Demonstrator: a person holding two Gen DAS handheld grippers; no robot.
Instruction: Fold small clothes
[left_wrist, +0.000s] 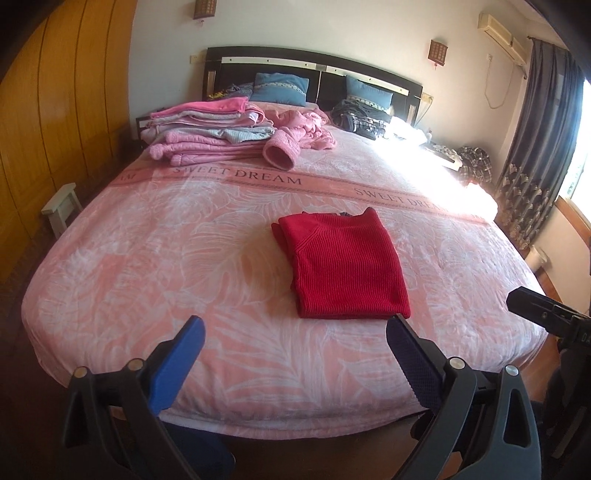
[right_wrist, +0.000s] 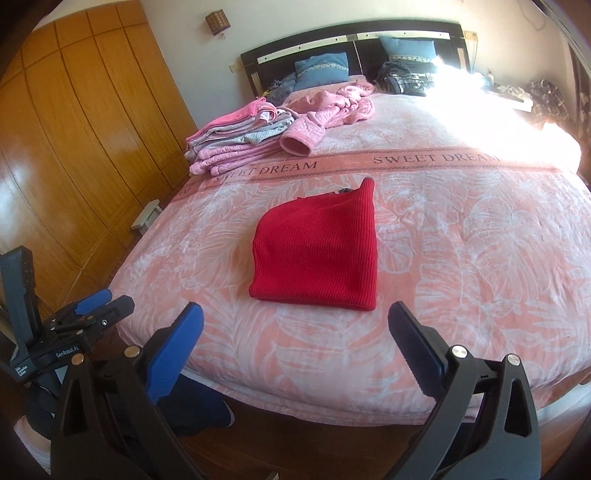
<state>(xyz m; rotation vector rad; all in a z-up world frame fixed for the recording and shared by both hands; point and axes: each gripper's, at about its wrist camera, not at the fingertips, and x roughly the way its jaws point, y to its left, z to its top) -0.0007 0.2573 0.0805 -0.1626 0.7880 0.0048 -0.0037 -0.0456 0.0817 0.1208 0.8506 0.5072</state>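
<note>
Both grippers, left (left_wrist: 295, 334) and right (right_wrist: 295, 321), spread wide and empty; grabbing the folded red sweater (left_wrist: 345, 266) carelessly could undo it.

One folded red sweater (left_wrist: 347, 264) on the bed (left_wrist: 184, 295), one stack of pink clothes (left_wrist: 207, 133), two blue pillows (left_wrist: 280, 86), two hand-held grippers (left_wrist: 295, 345).
</note>
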